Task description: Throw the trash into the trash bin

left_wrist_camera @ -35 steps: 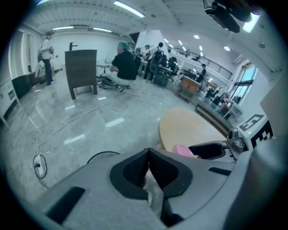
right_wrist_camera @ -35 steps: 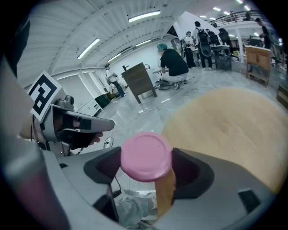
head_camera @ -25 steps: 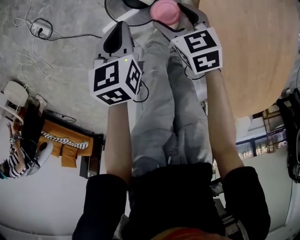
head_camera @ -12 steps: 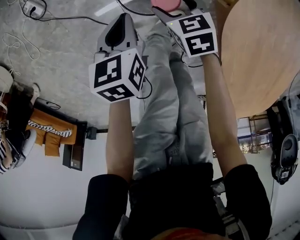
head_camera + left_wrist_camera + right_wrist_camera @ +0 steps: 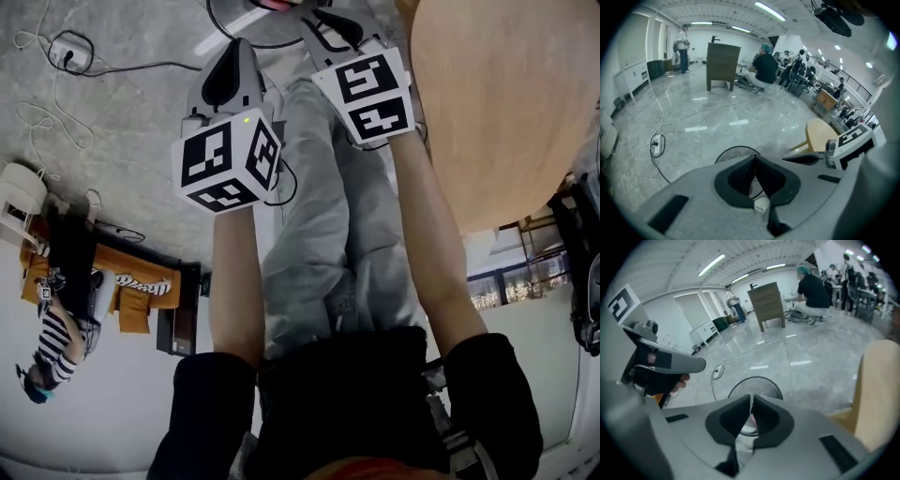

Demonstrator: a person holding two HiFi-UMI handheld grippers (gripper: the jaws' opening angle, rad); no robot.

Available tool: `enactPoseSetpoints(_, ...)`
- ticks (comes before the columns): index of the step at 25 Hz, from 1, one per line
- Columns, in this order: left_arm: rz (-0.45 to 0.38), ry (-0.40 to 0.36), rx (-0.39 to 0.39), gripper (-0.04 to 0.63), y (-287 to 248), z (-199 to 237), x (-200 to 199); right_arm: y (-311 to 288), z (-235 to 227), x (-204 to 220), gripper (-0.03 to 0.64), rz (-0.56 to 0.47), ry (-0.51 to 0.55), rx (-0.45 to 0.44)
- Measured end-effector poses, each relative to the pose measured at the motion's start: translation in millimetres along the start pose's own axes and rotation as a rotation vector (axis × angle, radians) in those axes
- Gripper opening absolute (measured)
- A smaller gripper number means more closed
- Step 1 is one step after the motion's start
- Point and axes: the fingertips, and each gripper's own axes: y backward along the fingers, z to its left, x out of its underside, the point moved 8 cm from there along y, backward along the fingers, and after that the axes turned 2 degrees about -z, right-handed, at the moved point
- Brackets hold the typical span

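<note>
Both tools hang above the trash bin (image 5: 754,377). My right tool (image 5: 752,397) has just been closing. Its jaws stand almost together with nothing between them, and through the slit I see a pink piece of trash (image 5: 751,420) lying inside the bin's black rim. My left tool (image 5: 754,157) is closed and empty too. I judge the drop done for this piece. Next I should draw both tools back and turn to the wooden counter (image 5: 506,103) on my right, jaws spread, if more trash waits there. None shows on the part in view.
</note>
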Motion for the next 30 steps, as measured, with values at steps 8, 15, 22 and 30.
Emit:
enactPoseSetpoints(8,0.030,-0.186,0.138,0.008,-9.9,-57.8,-20.1,73.9,-4.1,-3.1,0.015,-0.186,-0.103,0.071)
enactPoseSetpoints(15,0.049,-0.395,0.311,0.008,9.9,-180.8,-1.1,198.0,-32.3,48.2,0.012,-0.392,-0.304,0.261)
enactPoseSetpoints(22,0.037,-0.546,0.493,0.008,52.2,-290.5,20.1,318.9,-38.4,113.0,0.011,-0.515,-0.469,0.467)
enactPoseSetpoints(30,-0.021,-0.607,0.594,0.008,159.0,-379.9,28.0,463.8,-7.2,173.4,0.011,-0.736,-0.724,0.632)
